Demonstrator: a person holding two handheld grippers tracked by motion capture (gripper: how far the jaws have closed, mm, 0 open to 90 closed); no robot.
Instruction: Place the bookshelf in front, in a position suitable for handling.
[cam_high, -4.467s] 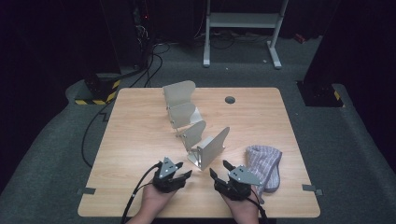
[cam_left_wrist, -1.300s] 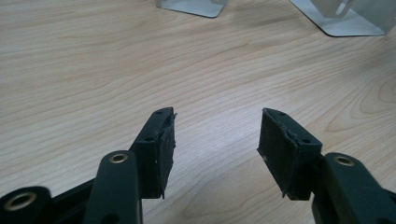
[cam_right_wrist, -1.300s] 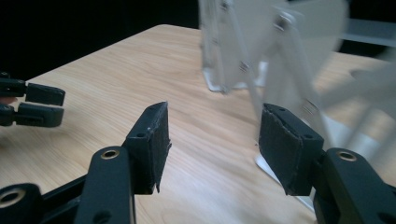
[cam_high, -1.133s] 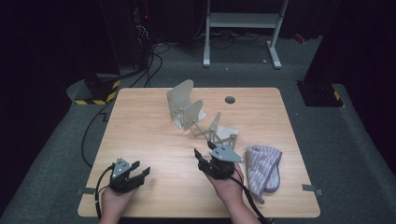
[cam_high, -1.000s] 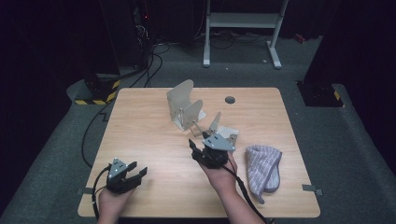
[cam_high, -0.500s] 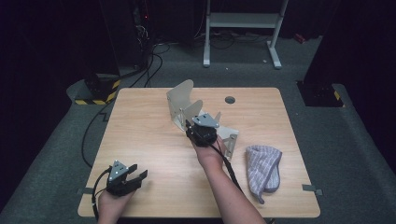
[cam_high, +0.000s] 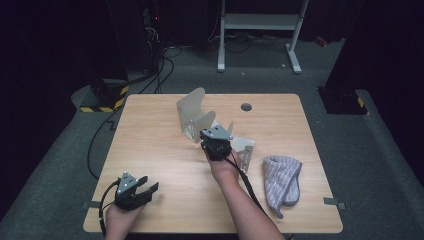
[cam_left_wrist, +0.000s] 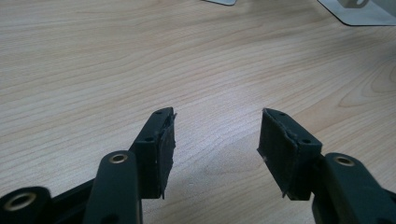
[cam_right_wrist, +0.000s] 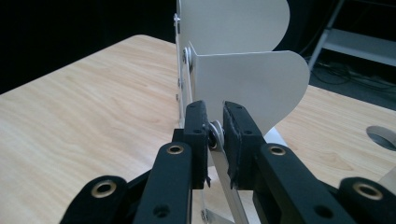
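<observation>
Black two-jaw left gripper (cam_high: 145, 189), brass-ringed screw holes, ribbed pads, grey three-cornered plate, seemingly black trailing cable

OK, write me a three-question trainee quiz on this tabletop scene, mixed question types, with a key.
1. True or false: the right gripper has its jaws closed on a thin plate of the hinged metal rack.
2. Which item lies near the table's right edge? A) a striped cloth B) a mug C) a book
3. Fill in: the left gripper's jaws stand ____ over bare wood.

Key
1. True. The right gripper view shows the pads on either side of a plate; the jaws have just been closing.
2. A, the striped cloth.
3. Open, with nothing between them.
</observation>
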